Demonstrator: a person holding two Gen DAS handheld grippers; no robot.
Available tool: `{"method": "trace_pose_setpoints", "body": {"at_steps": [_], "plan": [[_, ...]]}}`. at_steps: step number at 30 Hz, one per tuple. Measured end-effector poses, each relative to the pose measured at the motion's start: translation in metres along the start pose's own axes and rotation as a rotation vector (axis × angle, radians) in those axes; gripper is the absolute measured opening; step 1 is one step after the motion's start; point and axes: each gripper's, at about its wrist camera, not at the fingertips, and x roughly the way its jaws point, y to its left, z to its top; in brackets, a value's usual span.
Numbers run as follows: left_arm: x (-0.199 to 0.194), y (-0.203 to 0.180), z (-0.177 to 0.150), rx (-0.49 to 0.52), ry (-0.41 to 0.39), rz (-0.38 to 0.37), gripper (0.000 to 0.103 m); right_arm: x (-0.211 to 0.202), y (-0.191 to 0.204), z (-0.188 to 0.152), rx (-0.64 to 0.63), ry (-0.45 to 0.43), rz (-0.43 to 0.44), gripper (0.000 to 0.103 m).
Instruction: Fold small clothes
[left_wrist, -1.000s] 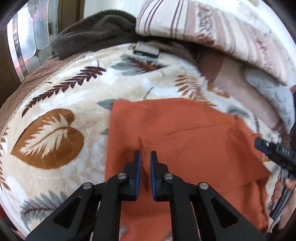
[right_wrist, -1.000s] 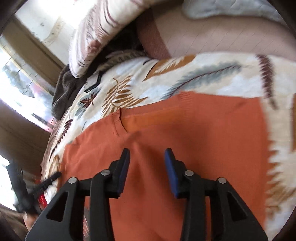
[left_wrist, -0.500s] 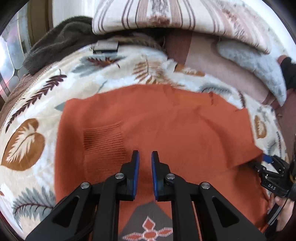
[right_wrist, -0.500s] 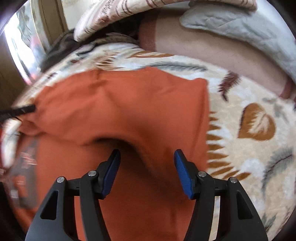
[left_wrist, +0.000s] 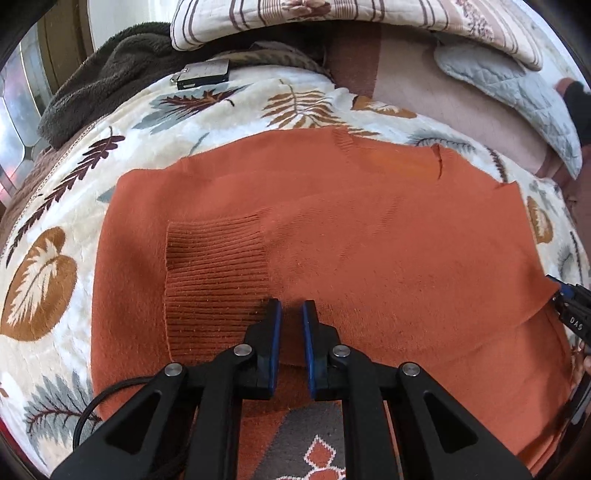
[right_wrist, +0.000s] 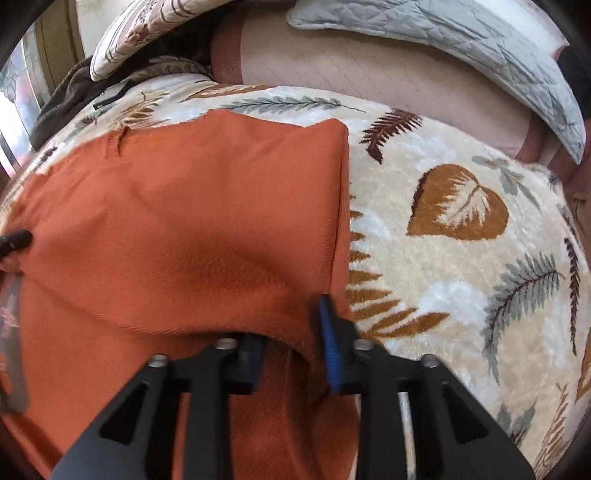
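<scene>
The biggest thing under me is the leaf blanket (left_wrist: 110, 177), and it spreads out past both of my grippers on every side. On top of it lies the orange sweater (left_wrist: 369, 229), right in front of my left gripper (left_wrist: 291, 314) and reaching under it too. I think I am about halfway through the fold. A sleeve is already laid across the body, and its ribbed cuff (left_wrist: 218, 280) sits just to the left of my left fingertips. A top flap of the sweater is lifted over the lower part, where a gray patch with an orange flower (left_wrist: 314, 450) peeks out close below my left gripper. I think that flap has to be laid down flat and smoothed, and maybe one more fold comes after. My left gripper is nearly closed, with just a thin gap, and orange cloth seems to run between the fingers, but I cannot tell if it is really pinched. My right gripper (right_wrist: 291, 343) is at the sweater's right edge with its fingers spread apart; cloth drapes over the left finger, and I cannot tell if it grips any. There are no boxes or baskets here. Far ahead of my left gripper are a striped pillow (left_wrist: 332, 14) and a small flat silver thing (left_wrist: 203, 74).
</scene>
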Motion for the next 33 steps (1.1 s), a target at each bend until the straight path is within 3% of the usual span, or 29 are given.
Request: {"method": "trace_pose_setpoints", "body": {"at_steps": [2,4,7,11,15,18,23,26,29,31,33], "plan": [[-0.007,0.004,0.000,-0.017,-0.020,-0.031,0.011,-0.015,-0.001,0.002,0.015,-0.019,0.040,0.050],[-0.015,0.004,0.002,-0.015,-0.050,-0.042,0.011,-0.029,0.003,0.005,-0.012,-0.065,0.055,0.054],[-0.021,0.000,0.005,-0.010,-0.075,-0.055,0.011,-0.037,0.009,0.011,-0.018,-0.117,0.109,0.055],[-0.004,-0.007,0.001,0.015,-0.019,-0.034,0.011,-0.008,0.016,0.012,-0.005,-0.116,0.191,0.055],[0.003,-0.011,-0.001,0.045,-0.027,-0.008,0.012,0.028,0.024,0.007,-0.061,-0.028,0.137,0.055],[-0.001,-0.010,-0.004,0.037,-0.033,-0.021,0.015,0.016,0.026,0.008,-0.062,-0.039,0.123,0.055],[-0.028,-0.019,-0.026,0.016,-0.054,-0.061,0.038,-0.017,0.034,-0.006,-0.068,-0.069,0.143,0.058],[-0.043,-0.036,-0.049,0.041,-0.046,-0.081,0.039,-0.023,0.042,-0.026,-0.076,-0.038,0.156,0.059],[-0.053,-0.055,-0.072,0.080,-0.015,-0.087,0.042,-0.007,0.055,-0.048,-0.113,0.062,0.139,0.060],[-0.059,-0.064,-0.088,0.088,0.007,-0.103,0.043,-0.017,0.065,-0.058,-0.160,0.027,0.093,0.060],[-0.066,-0.067,-0.101,0.091,0.021,-0.112,0.047,-0.030,0.068,-0.064,-0.164,0.025,0.131,0.060]]}}
